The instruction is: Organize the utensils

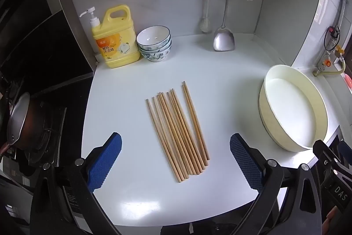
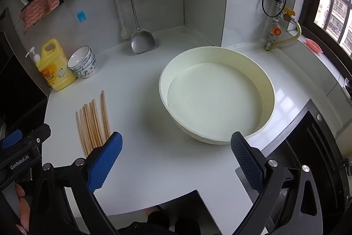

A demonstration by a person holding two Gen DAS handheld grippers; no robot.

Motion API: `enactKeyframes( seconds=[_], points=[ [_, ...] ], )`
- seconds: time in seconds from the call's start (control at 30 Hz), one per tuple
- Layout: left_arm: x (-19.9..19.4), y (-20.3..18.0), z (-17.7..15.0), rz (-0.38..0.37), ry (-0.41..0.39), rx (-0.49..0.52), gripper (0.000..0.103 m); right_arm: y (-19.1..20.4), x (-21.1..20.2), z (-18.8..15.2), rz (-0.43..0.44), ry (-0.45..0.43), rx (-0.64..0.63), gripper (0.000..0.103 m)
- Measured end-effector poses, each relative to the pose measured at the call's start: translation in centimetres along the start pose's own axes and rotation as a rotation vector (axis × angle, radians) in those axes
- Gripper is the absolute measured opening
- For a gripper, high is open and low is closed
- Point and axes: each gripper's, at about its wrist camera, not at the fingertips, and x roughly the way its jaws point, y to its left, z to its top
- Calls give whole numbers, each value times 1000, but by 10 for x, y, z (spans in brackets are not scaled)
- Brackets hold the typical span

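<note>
Several wooden chopsticks lie side by side on the white counter, straight ahead of my left gripper; they also show at the left of the right wrist view. The left gripper is open and empty, its blue pads either side of the chopsticks' near ends, above them. A cream round basin holding water stands ahead of my right gripper, which is open and empty; the basin also shows at the right of the left wrist view.
A yellow detergent bottle and stacked bowls stand at the back wall. A metal spatula, brush and cloths hang from a rail. A stove with a pan is left; a sink is right.
</note>
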Motion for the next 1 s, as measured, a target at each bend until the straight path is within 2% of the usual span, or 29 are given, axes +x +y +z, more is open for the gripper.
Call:
enactKeyframes(
  seconds=[0.33, 1.0],
  points=[
    [-7, -11, 7, 0, -8, -7, 97, -5, -1, -1, 6, -3, 4, 94],
    [-9, -4, 5, -16, -25, 2, 97, -6, -5, -1, -1, -25, 18, 94]
  ],
)
